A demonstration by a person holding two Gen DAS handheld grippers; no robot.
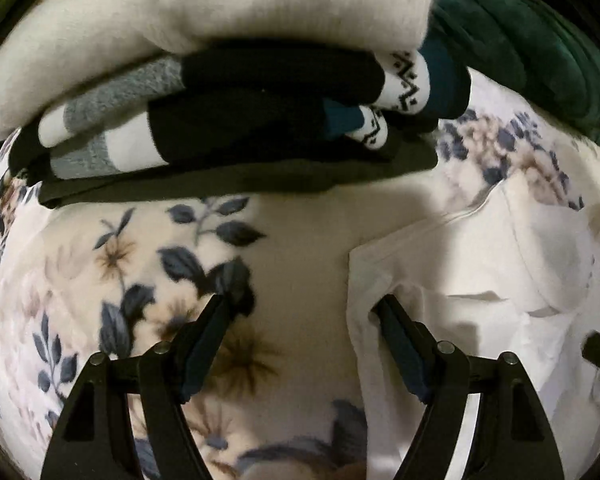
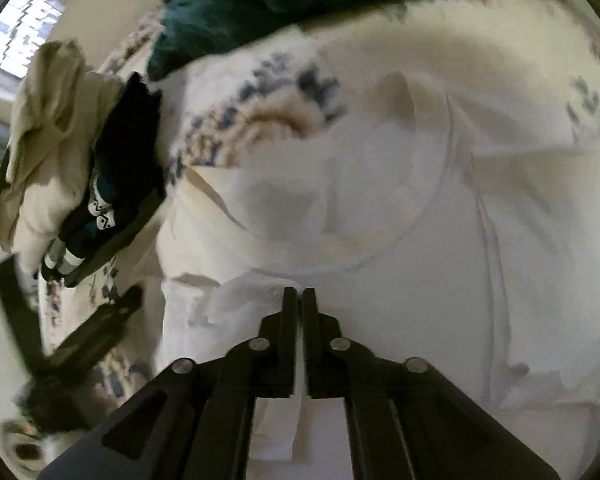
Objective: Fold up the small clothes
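A white garment (image 1: 480, 280) lies flat on the floral blanket (image 1: 148, 264); it fills the right wrist view (image 2: 400, 240). My left gripper (image 1: 302, 306) is open and empty, its right finger over the garment's left edge, its left finger over the blanket. My right gripper (image 2: 299, 294) is shut on a fold of the white garment near its left edge. The left gripper (image 2: 72, 320) shows blurred at the left of the right wrist view.
A stack of folded clothes (image 1: 236, 120) with socks, dark items and a cream sweater (image 1: 204, 8) on top sits on the blanket just ahead; it also shows in the right wrist view (image 2: 84, 184). A dark green blanket (image 1: 532, 48) lies behind. A window (image 2: 24, 24) is at far left.
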